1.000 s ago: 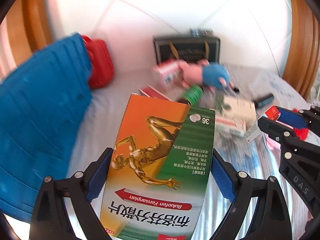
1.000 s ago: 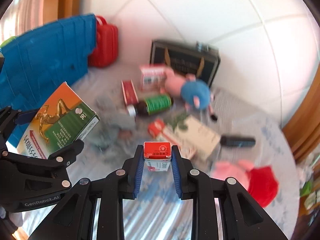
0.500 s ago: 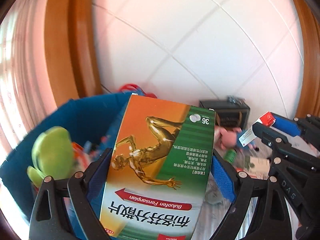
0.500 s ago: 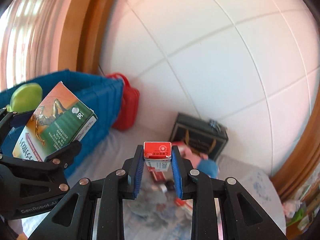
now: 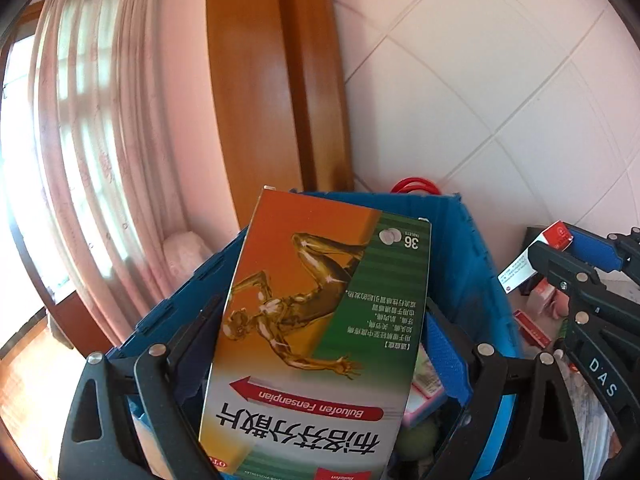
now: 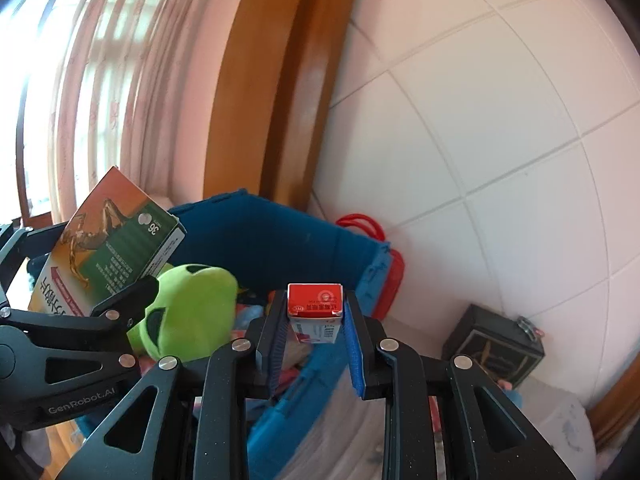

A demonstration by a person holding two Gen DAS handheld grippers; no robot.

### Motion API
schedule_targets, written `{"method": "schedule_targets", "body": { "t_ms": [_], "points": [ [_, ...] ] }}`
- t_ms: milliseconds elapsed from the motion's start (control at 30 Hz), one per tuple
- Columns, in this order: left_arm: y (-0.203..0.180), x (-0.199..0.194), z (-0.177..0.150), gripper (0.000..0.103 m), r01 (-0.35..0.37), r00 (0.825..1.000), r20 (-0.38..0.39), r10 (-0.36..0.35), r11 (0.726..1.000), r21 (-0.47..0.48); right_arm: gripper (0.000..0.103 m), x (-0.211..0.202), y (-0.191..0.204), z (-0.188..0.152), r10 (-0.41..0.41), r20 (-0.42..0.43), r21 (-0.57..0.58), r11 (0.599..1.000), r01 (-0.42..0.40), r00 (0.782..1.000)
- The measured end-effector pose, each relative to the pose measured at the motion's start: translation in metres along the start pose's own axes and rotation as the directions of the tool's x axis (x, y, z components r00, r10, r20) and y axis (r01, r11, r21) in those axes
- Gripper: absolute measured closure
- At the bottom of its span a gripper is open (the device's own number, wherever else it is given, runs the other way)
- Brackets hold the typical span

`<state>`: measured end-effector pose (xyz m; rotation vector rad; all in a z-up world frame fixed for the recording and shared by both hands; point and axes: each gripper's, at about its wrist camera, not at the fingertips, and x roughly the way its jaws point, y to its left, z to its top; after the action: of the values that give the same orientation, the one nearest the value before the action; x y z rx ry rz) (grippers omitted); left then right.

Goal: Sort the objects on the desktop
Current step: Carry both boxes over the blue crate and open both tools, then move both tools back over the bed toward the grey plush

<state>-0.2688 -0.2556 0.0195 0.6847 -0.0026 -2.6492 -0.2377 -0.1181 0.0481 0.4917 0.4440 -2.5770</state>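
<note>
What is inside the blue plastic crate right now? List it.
Inside the blue plastic crate lies a lime-green plush toy with black eyes, with pinkish packets and other blurred colourful items. The claws and the boxes they hold cover the rest of the contents, and the bottom cannot be seen.

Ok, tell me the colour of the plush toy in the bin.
Bright green with black eyes, clearest in the right wrist view.

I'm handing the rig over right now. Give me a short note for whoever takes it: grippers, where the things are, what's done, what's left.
Left gripper: clamped on the large orange-green tablet box, held above the blue crate.
Right gripper: shut on the small red-topped box, at the crate's near edge.
Done: green plush toy and other items lie in the crate.
Left: release both boxes, probably into the crate; a dark box still sits on the table by the wall.
</note>
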Motion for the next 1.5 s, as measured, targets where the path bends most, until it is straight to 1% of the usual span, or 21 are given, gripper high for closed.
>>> {"method": "schedule_targets", "body": {
  "t_ms": [67,233,300,500,567,633,667,700,733,767,800,900,1000,1100,1200,1333,1500],
  "points": [
    [0.018,0.013,-0.006,0.010,-0.016,0.999,-0.033,0.015,1.000,-0.016,0.077,0.011,0.019,0.002,0.014,-0.019,-0.021,1.000,-0.014,1.000],
    [0.057,0.024,-0.021,0.010,-0.028,0.995,-0.097,0.024,0.999,-0.035,0.077,0.036,0.059,0.000,0.018,-0.073,-0.088,0.996,-0.024,0.997],
    [0.059,0.024,-0.023,0.010,-0.028,0.995,-0.101,0.024,0.999,-0.037,0.077,0.039,0.070,-0.002,0.010,-0.089,-0.107,0.994,-0.019,0.996],
    [0.071,0.027,-0.021,0.009,-0.013,0.995,-0.098,0.008,0.999,-0.048,0.076,0.050,0.083,-0.005,-0.037,-0.120,-0.143,0.990,0.019,0.992],
    [0.074,0.027,-0.022,0.009,-0.006,0.996,-0.091,0.001,0.998,-0.056,0.063,0.052,0.083,-0.007,-0.067,-0.121,-0.151,0.987,0.048,0.990],
    [0.076,0.023,-0.022,0.009,-0.004,0.997,-0.081,-0.001,0.998,-0.060,0.026,0.051,0.084,-0.008,-0.082,-0.113,-0.150,0.987,0.065,0.990],
    [0.077,0.021,-0.022,0.009,-0.010,0.997,-0.075,0.006,0.998,-0.062,0.023,0.045,0.082,-0.009,-0.088,-0.106,-0.152,0.986,0.072,0.990],
    [0.078,0.019,-0.022,0.009,-0.011,0.998,-0.069,0.007,0.998,-0.064,0.014,0.041,0.081,-0.009,-0.112,-0.094,-0.160,0.982,0.096,0.989],
    [0.078,0.017,-0.022,0.009,-0.009,0.998,-0.065,0.005,0.998,-0.068,0.008,0.038,0.079,-0.010,-0.128,-0.081,-0.165,0.980,0.113,0.988],
    [0.078,0.015,-0.021,0.009,-0.006,0.998,-0.059,0.002,0.997,-0.075,0.006,0.035,0.078,-0.010,-0.129,-0.074,-0.166,0.979,0.115,0.989],
    [0.078,0.013,-0.022,0.009,-0.007,0.999,-0.053,0.003,0.997,-0.078,0.001,0.030,0.076,-0.010,-0.128,-0.066,-0.165,0.980,0.115,0.990],
    [0.070,0.003,-0.021,0.009,-0.014,0.999,-0.031,0.012,0.997,-0.072,0.000,0.017,0.071,-0.013,-0.147,-0.037,-0.168,0.976,0.139,0.988],
    [0.057,-0.007,-0.019,0.008,-0.004,1.000,-0.009,0.003,0.998,-0.063,0.000,0.005,0.058,-0.018,-0.154,-0.025,-0.154,0.977,0.149,0.988],
    [0.041,-0.014,-0.018,0.008,0.015,1.000,0.006,-0.014,0.998,-0.059,0.000,-0.004,0.041,-0.026,-0.169,-0.024,-0.130,0.978,0.165,0.985],
    [0.017,-0.023,-0.016,0.008,0.048,0.999,0.027,-0.046,0.998,-0.045,0.000,-0.013,0.020,-0.036,-0.181,-0.024,-0.110,0.978,0.177,0.983],
    [-0.025,-0.036,-0.011,0.008,0.104,0.993,0.063,-0.103,0.994,-0.015,0.000,-0.030,-0.023,-0.054,-0.214,-0.024,-0.056,0.976,0.212,0.977],
    [-0.087,-0.054,-0.008,0.008,0.182,0.978,0.100,-0.182,0.983,0.016,0.000,-0.053,-0.084,-0.083,-0.269,-0.043,0.008,0.963,0.269,0.962]
  ]
}}
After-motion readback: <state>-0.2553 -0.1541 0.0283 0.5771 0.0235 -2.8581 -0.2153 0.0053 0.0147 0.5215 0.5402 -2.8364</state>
